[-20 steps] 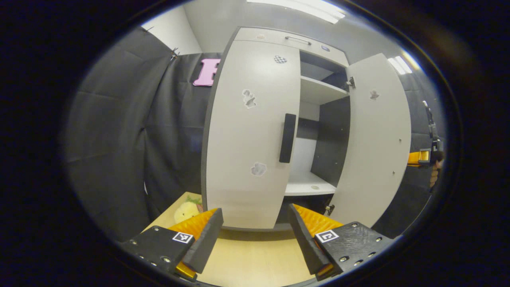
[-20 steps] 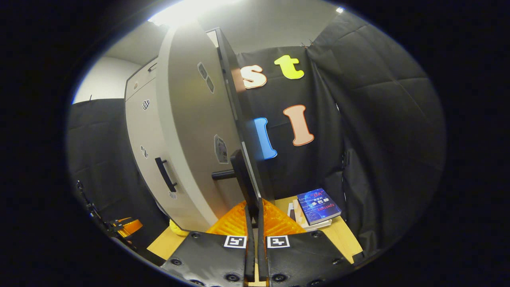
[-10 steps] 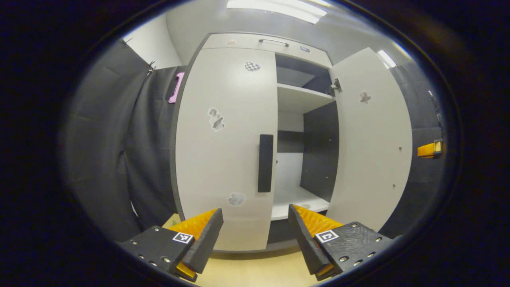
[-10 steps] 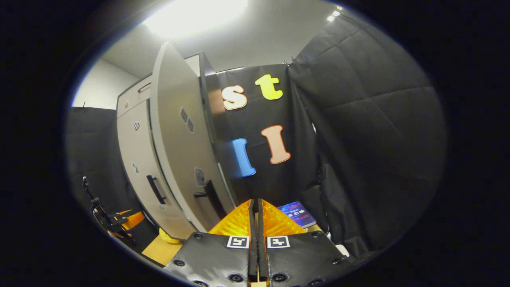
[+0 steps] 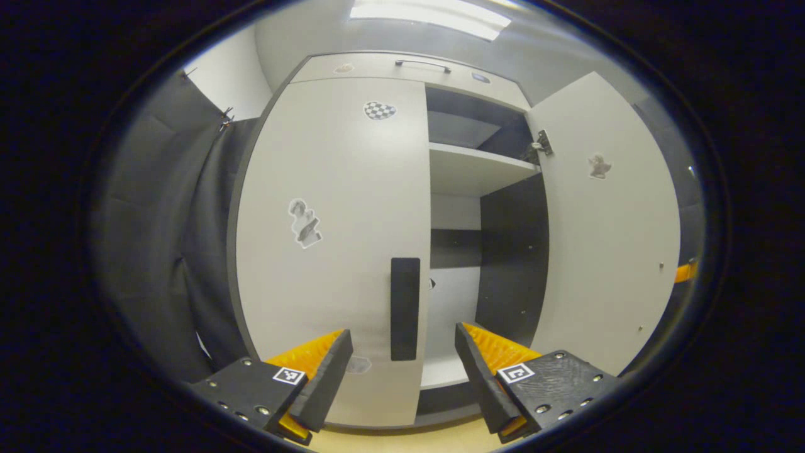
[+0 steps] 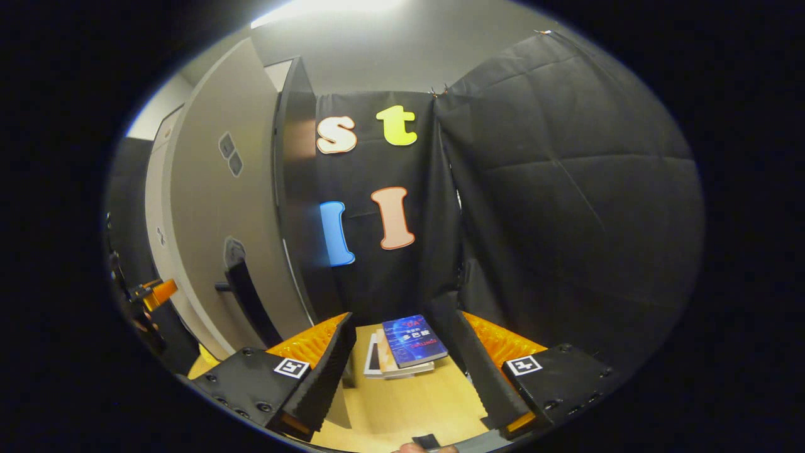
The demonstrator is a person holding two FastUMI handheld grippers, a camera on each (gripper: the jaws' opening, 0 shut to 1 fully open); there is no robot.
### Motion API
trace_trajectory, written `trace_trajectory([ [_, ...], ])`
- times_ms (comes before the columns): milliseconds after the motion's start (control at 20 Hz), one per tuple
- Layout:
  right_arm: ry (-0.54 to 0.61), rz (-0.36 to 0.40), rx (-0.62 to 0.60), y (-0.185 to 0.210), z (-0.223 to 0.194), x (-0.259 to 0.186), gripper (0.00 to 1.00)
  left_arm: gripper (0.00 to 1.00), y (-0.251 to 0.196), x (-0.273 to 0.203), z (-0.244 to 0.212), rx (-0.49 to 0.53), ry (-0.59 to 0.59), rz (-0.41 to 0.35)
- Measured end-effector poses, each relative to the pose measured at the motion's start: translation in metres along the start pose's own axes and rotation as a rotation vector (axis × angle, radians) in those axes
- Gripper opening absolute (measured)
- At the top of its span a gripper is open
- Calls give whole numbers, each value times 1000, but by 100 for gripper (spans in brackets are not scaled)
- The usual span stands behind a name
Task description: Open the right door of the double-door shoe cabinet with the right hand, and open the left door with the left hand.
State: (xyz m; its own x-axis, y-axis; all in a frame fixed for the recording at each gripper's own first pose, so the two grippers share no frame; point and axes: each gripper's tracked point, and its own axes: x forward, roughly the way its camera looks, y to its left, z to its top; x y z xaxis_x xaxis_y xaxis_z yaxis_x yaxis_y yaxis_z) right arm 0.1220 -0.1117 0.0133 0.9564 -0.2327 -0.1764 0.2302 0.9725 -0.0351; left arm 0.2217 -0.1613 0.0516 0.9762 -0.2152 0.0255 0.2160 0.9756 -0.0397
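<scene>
Right gripper view: right gripper (image 6: 402,368) apart | books (image 6: 405,345) ahead | left gripper (image 5: 402,371) apart, facing handle (image 5: 405,308)

One cabinet (image 5: 352,251) with two doors is seen: one closed door (image 5: 333,207), one open door (image 5: 604,233). Two door handles (image 5: 404,308) (image 6: 248,302) are counted, one drawer handle (image 5: 422,63), and three stacked books (image 6: 402,349).

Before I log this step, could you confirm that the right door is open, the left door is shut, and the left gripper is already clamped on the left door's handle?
Not quite: the left gripper view shows the left gripper open, the handle between its fingers, not clamped. The rest stands: right door open, left door shut.
</scene>
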Motion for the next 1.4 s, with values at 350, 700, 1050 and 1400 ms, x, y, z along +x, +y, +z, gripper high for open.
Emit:
trace_trajectory([
  [350, -29, 30, 13, 2, 3, 32, 98, 90, -1, 48, 7, 37, 26, 80],
  [700, -33, 7, -15, -37, 2, 70, 98, 75, -6, 79, 13, 55, 23, 114],
  [1050, -25, -10, -53, -64, 3, 101, 98, 30, 5, 75, 8, 4, 13, 190],
  [1400, -18, 77, 19, -55, 7, 129, 98, 8, 4, 76, 5, 21, 10, 202],
])
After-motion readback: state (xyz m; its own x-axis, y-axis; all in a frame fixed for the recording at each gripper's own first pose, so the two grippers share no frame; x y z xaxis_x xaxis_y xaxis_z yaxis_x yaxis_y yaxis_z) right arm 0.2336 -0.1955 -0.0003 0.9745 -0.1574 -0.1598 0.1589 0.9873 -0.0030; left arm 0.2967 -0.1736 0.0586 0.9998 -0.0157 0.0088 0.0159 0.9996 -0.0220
